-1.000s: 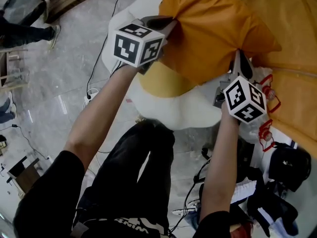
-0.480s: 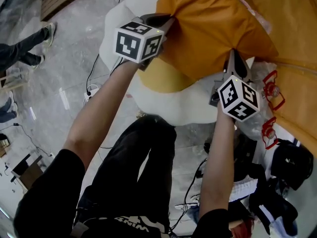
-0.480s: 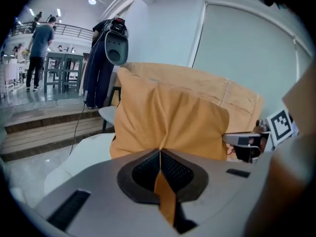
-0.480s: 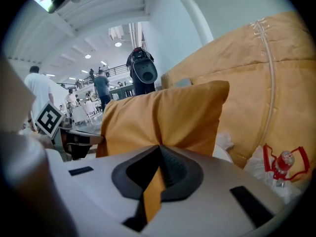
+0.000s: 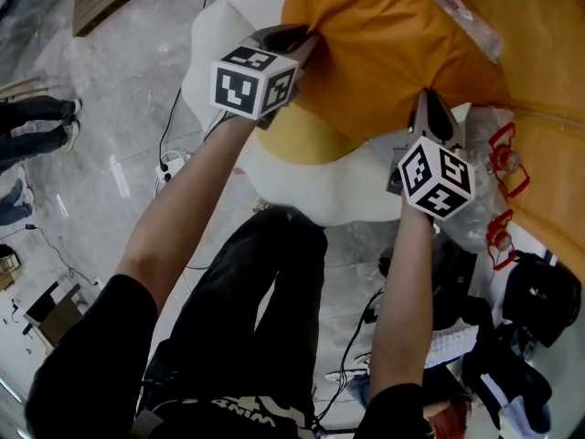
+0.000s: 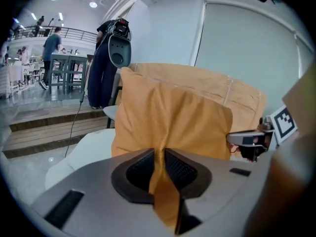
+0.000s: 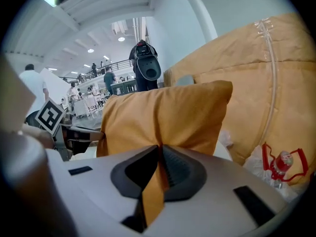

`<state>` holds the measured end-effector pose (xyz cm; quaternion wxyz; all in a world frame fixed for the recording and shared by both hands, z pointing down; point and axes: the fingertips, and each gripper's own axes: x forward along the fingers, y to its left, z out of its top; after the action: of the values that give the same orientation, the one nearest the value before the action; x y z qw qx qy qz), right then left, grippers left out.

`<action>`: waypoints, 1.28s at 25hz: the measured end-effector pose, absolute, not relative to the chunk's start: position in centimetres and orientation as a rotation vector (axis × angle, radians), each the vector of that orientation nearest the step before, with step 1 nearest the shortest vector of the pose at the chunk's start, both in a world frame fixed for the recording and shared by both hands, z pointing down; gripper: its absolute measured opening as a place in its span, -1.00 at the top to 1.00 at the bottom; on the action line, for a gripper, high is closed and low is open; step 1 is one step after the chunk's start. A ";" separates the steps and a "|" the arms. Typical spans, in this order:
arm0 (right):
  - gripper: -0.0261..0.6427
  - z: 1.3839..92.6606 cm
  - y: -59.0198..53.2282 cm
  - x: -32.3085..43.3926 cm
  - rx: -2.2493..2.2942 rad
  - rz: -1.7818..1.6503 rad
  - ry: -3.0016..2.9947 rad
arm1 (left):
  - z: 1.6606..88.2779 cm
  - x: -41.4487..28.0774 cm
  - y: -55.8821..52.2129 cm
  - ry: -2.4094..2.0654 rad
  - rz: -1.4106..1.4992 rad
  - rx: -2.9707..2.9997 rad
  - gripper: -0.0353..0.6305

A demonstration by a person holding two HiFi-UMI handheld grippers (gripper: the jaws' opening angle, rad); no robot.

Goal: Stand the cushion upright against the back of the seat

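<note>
Both grippers have sunk a bit w/ the cushion [image 5: 384,53] since a sec ago. Head view: your left gripper [image 5: 294,40] and right gripper [image 5: 430,108] hold its near edge above the white seat [image 5: 302,186]. Left gripper view: jaws have just been opening, fabric fold still touching both pads. Right gripper view: jaws pinched tight on fabric.

Under me, a grey polished stone floor [image 5: 110,80]; at my right, a red-handled clear plastic bottle [image 5: 507,165] and a black fabric bag [image 5: 539,293].
</note>
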<state>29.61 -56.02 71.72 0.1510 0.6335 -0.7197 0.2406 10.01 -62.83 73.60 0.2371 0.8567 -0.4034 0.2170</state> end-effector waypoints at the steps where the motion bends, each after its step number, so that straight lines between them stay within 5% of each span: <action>1: 0.84 71.7 -55.8 29.6 1.816 0.683 -2.068 | 73.6 9.9 -62.7 -1.114 0.584 2.350 0.68; 10: 0.84 71.5 -54.0 29.7 1.840 0.679 -2.088 | 73.2 9.7 -61.6 -1.120 0.531 2.383 0.58; 13: 0.31 71.8 -53.2 29.2 1.845 0.716 -2.093 | 72.5 10.5 -61.1 -1.072 0.468 2.431 0.10; 21: 0.31 70.8 -51.2 28.2 1.815 0.722 -2.088 | 71.0 9.5 -59.4 -1.076 0.485 2.417 0.10; 23: 0.42 69.3 -50.0 27.4 1.772 0.708 -2.142 | 69.6 9.1 -58.1 -1.073 0.488 2.430 0.27; 25: 0.82 67.4 -48.8 26.2 1.714 0.733 -2.245 | 67.8 9.0 -56.5 -1.048 0.477 2.446 0.77; 26: 0.85 66.3 -48.3 25.5 1.679 0.757 -2.304 | 66.8 9.2 -55.7 -1.025 0.462 2.453 0.87; 32: 0.86 61.2 -45.0 23.2 1.583 0.820 -2.390 | 60.9 9.7 -50.7 -0.920 0.468 2.477 0.87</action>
<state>23.24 -45.03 61.16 0.0800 0.5291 -0.7991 0.2741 9.73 -50.70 60.89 0.2268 0.8990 -0.3340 0.1700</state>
